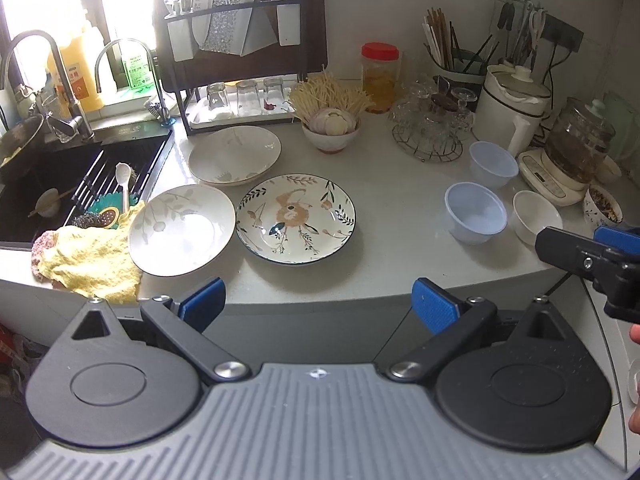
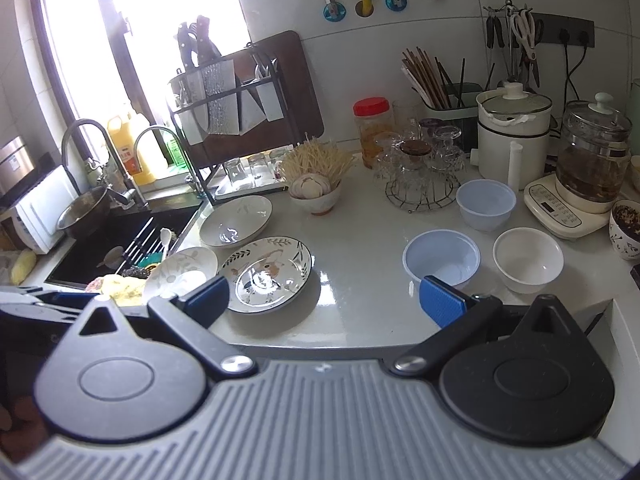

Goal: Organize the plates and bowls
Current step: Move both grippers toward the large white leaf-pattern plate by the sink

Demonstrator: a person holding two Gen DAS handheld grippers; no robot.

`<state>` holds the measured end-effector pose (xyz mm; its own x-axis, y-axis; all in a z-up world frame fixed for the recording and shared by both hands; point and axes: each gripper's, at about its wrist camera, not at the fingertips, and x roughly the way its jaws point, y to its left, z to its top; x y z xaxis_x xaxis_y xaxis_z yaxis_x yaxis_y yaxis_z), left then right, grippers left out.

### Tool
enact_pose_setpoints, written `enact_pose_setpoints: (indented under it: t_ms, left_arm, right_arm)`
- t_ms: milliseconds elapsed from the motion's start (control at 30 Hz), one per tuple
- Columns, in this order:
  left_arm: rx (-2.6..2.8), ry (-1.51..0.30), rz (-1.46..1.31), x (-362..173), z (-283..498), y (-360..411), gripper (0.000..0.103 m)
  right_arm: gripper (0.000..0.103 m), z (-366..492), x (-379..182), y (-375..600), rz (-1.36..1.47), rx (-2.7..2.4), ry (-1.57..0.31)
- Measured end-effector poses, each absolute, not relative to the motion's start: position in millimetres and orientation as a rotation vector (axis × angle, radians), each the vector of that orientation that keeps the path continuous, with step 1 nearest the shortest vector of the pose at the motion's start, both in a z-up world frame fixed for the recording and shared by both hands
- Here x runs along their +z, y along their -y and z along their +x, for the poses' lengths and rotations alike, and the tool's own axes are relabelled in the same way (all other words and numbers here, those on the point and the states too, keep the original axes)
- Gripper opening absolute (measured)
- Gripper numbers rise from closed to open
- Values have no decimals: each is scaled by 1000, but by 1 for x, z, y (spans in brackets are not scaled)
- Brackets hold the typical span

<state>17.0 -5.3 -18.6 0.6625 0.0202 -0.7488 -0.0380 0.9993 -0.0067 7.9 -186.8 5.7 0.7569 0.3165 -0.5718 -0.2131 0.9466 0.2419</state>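
Three plates lie on the white counter: a flower-patterned plate [image 1: 295, 218] [image 2: 269, 274] in the middle, a white leaf-print plate [image 1: 182, 229] [image 2: 180, 270] left of it, and a white plate [image 1: 234, 155] [image 2: 236, 221] behind. Right of them stand two pale blue bowls [image 1: 476, 213] [image 1: 493, 164] [image 2: 441, 262] [image 2: 485, 204] and a small white bowl [image 1: 537, 217] [image 2: 528, 260]. My left gripper [image 1: 319, 304] is open and empty at the counter's front edge. My right gripper [image 2: 324, 298] is open and empty, also at the front edge; it also shows in the left wrist view [image 1: 588, 248].
A black sink [image 1: 76, 184] with a spoon and a yellow cloth [image 1: 94, 258] is at the left. A dish rack [image 1: 240, 52], a bowl of garlic [image 1: 330, 128], a glass holder [image 1: 428, 124], a white pot [image 1: 512, 104] and a kettle [image 1: 576, 148] line the back.
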Motion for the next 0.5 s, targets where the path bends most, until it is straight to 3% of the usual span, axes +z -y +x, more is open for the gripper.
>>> enact_pose_setpoints:
  t_ms: [500]
  left_arm:
    - [43, -850, -86, -29, 30, -15, 101]
  right_arm:
    - [103, 18, -3, 174, 169, 266, -687]
